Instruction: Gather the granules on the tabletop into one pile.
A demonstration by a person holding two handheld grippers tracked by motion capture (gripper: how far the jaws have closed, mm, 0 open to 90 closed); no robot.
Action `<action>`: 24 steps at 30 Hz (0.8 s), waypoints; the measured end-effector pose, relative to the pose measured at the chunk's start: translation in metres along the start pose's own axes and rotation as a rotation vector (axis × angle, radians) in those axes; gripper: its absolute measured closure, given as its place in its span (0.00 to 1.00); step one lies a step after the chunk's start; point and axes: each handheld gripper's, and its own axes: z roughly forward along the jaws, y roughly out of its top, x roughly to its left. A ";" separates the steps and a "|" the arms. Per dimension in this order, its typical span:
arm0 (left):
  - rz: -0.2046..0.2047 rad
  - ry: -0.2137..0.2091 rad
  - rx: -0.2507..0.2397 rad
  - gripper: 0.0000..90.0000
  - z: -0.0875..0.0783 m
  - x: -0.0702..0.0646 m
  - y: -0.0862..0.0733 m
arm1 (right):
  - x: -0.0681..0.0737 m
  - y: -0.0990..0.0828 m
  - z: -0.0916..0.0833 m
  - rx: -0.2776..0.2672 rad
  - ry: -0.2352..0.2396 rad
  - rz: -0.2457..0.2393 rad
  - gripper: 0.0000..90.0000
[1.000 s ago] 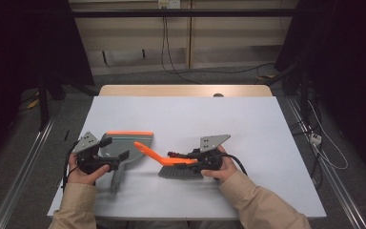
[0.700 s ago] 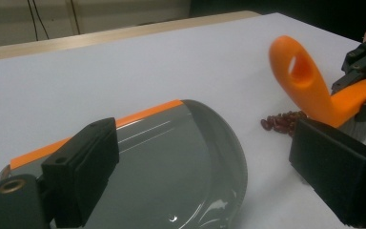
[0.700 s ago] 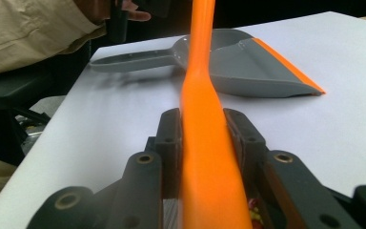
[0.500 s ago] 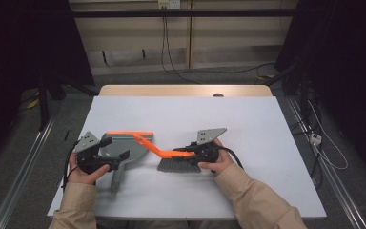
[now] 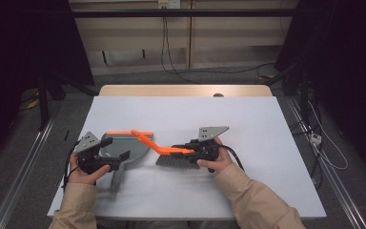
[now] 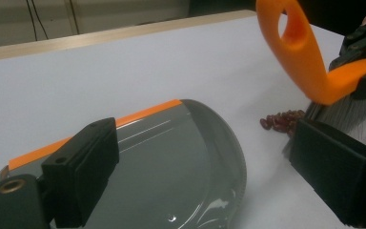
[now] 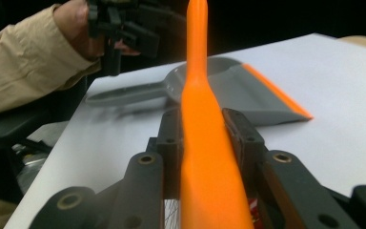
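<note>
A grey dustpan with an orange lip lies at the front left of the white table, its handle pointing toward the person. My left gripper hovers over the pan's rear with its jaws wide open and nothing pressed between them. A brush with an orange handle and grey bristles stands just right of the pan. My right gripper is shut on the handle. A small heap of red beans lies on the table against the bristles.
A strip of wooden tabletop runs along the far edge. Cables trail on the floor at the right, and dark stands flank the table. White surface stretches behind and right of the tools.
The right gripper and the brush have shifted slightly away from the person, with the handle's end now nearer the pan's orange lip. The left gripper has stayed put.
</note>
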 end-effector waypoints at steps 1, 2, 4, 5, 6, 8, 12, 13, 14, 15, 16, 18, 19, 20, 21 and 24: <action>0.005 0.001 0.001 0.11 0.000 0.000 0.000 | 0.000 0.002 -0.002 -0.011 0.001 0.002 0.79; 0.003 0.001 0.001 0.11 0.000 0.000 0.000 | 0.000 0.005 -0.006 -0.020 -0.010 0.000 0.79; 0.006 0.001 0.004 0.11 -0.001 0.000 0.000 | 0.000 0.009 -0.014 -0.042 -0.035 0.005 0.79; 0.006 0.000 0.003 0.11 -0.001 0.000 0.000 | 0.000 0.011 -0.018 -0.047 -0.054 0.006 0.79; 0.005 0.000 0.001 0.11 -0.001 0.000 0.000 | -0.001 0.013 -0.023 -0.055 -0.074 0.012 0.79; 0.004 0.001 -0.002 0.11 -0.001 0.000 0.000 | -0.002 0.015 -0.032 -0.053 -0.114 0.011 0.79; 0.010 0.000 -0.002 0.11 -0.001 -0.001 0.001 | -0.003 0.014 -0.047 -0.057 -0.181 0.011 0.79; 0.005 0.000 -0.003 0.11 -0.001 -0.001 0.001 | -0.003 0.014 -0.050 -0.052 -0.210 0.012 0.79; 0.006 0.000 -0.002 0.11 -0.001 -0.001 0.001 | -0.002 0.013 -0.053 -0.047 -0.231 0.011 0.79; 0.006 -0.002 -0.002 0.11 -0.001 -0.002 0.001 | -0.003 0.011 -0.055 -0.045 -0.244 0.014 0.79; 0.007 -0.002 -0.001 0.11 -0.001 -0.002 0.001 | -0.002 0.010 -0.058 -0.043 -0.273 0.017 0.79; 0.011 -0.003 0.000 0.11 -0.001 -0.002 0.001 | -0.003 0.007 -0.064 -0.026 -0.317 0.017 0.79; 0.013 -0.002 0.000 0.11 -0.001 -0.002 0.001 | -0.005 0.004 -0.067 -0.025 -0.336 0.023 0.79; 0.014 -0.002 -0.001 0.11 -0.002 -0.002 0.001 | -0.006 0.002 -0.070 -0.018 -0.358 0.027 0.79; 0.014 -0.003 -0.001 0.11 -0.002 -0.002 0.001 | -0.007 0.001 -0.073 -0.007 -0.383 0.024 0.79; 0.012 -0.003 -0.002 0.11 -0.002 -0.003 0.001 | -0.008 -0.005 -0.081 -0.003 -0.432 0.046 0.79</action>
